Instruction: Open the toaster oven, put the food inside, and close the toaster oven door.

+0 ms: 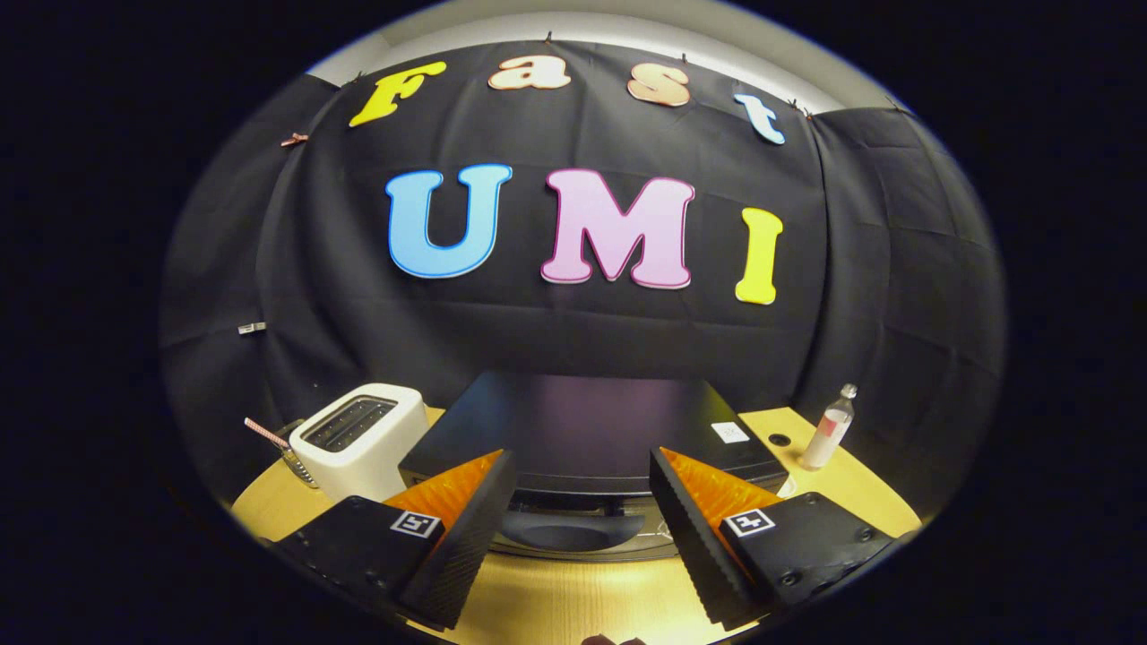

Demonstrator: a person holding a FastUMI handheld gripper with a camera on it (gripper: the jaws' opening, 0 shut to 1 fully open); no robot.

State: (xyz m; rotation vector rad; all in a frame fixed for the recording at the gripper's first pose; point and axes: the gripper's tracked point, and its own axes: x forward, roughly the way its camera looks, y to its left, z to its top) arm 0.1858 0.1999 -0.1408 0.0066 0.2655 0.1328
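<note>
The black-and-orange gripper point(582, 502) is held spread wide at lower centre, nothing pinched. The black boxy toaster oven point(582, 430) is seen just beyond the fingers, on the pale wooden table point(556, 600).

So there's just the one fisheye cam riding on the handheld gripper point(582, 528), looking forward along its two black, orange-backed fingers point(466, 537), which sit spread apart. It sits low over the light wooden tabletop point(573, 600), up close to the black box-shaped toaster oven point(591, 430) just beyond the fingertips, facing the booth wall.
</note>
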